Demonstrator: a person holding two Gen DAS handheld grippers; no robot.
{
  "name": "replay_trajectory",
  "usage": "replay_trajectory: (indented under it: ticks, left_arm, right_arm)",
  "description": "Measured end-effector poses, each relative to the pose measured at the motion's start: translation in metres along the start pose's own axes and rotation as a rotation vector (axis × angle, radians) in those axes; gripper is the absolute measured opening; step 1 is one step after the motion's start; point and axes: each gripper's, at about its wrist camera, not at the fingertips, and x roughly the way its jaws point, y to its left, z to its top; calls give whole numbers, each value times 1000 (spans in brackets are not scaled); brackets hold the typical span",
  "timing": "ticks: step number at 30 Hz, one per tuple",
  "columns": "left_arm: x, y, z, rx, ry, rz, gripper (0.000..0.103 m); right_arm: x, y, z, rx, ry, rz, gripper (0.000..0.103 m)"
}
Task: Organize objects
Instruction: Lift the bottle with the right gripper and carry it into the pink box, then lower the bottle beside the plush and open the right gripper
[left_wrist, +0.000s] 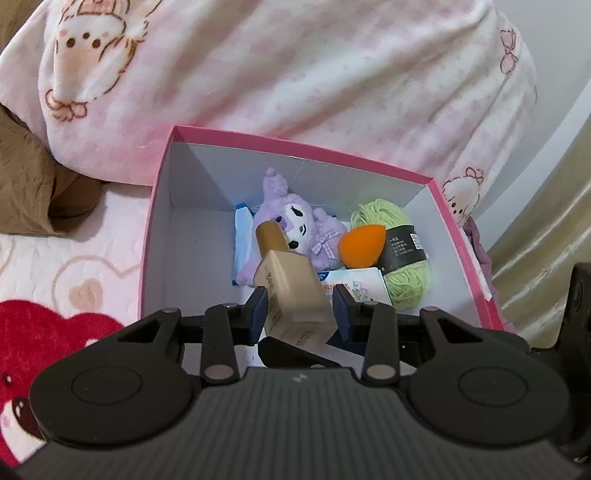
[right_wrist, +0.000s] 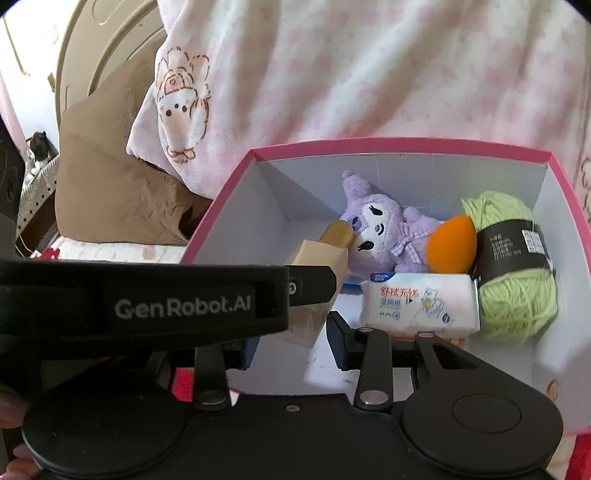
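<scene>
A beige foundation bottle with a gold cap is clamped between my left gripper's pads, tilted over the near side of a pink box. Inside lie a purple plush, an orange sponge, green yarn and a wipes pack. In the right wrist view the bottle hangs over the box, near the plush, sponge, yarn and wipes. My right gripper is open; the bottle's base sits ahead of the gap, clear of the right pad.
A pink cartoon-print blanket is bunched behind the box and a brown pillow lies at the left. The box rests on pink bedding with a red heart print. A black strap crosses the right wrist view.
</scene>
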Motion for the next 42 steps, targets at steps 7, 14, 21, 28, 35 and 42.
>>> replay_trajectory:
  ticks: [7, 14, 21, 28, 35, 42]
  left_arm:
    - [16, 10, -4, -53, 52, -19, 34]
    - [30, 13, -3, -57, 59, -1, 34]
    - [31, 16, -3, -93, 63, -45, 33]
    - [20, 15, 2, -85, 42, 4, 33]
    - [-2, 8, 10, -65, 29, 56, 54]
    - [-22, -6, 9, -26, 47, 127, 69]
  right_arm:
    - [27, -7, -7, 9, 46, -22, 43]
    - [48, -21, -2, 87, 90, -16, 40]
    - [55, -15, -6, 97, 114, -25, 40]
    - [54, -11, -6, 57, 113, -57, 40]
    - [38, -8, 2, 11, 85, -65, 41]
    - [7, -11, -2, -3, 74, -48, 42]
